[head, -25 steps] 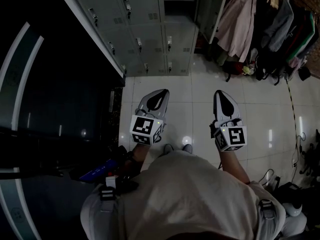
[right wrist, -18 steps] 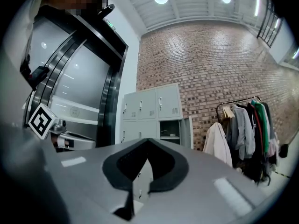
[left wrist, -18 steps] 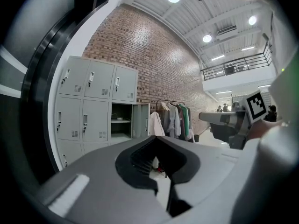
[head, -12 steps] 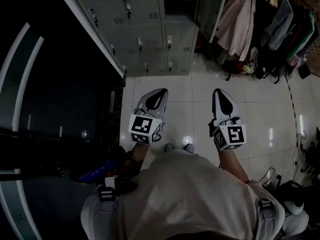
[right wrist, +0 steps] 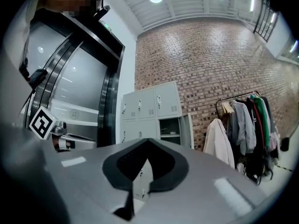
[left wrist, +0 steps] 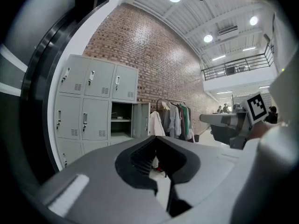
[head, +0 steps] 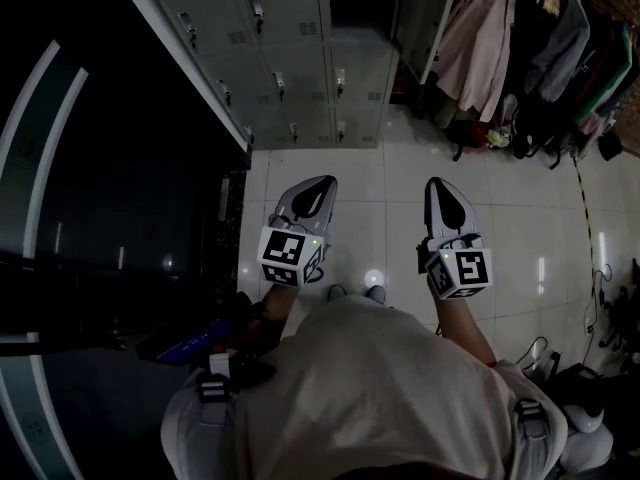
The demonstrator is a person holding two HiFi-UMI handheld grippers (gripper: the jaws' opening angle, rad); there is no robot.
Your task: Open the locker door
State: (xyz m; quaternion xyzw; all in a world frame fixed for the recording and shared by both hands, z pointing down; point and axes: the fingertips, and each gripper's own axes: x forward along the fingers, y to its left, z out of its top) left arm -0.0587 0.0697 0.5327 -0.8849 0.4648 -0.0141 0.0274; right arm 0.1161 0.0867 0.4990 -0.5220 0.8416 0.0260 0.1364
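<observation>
The grey two-jaw right gripper with its black-and-white marker cube crept very slightly away from the person's body, toward the grey metal lockers.

Grey locker door, swung open, right column of lockers, apparently second row down

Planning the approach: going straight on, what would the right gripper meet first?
Likely a closed lower door of the grey lockers, framed beyond the shut right gripper; nothing nearer shows, though depth is unclear.
</observation>
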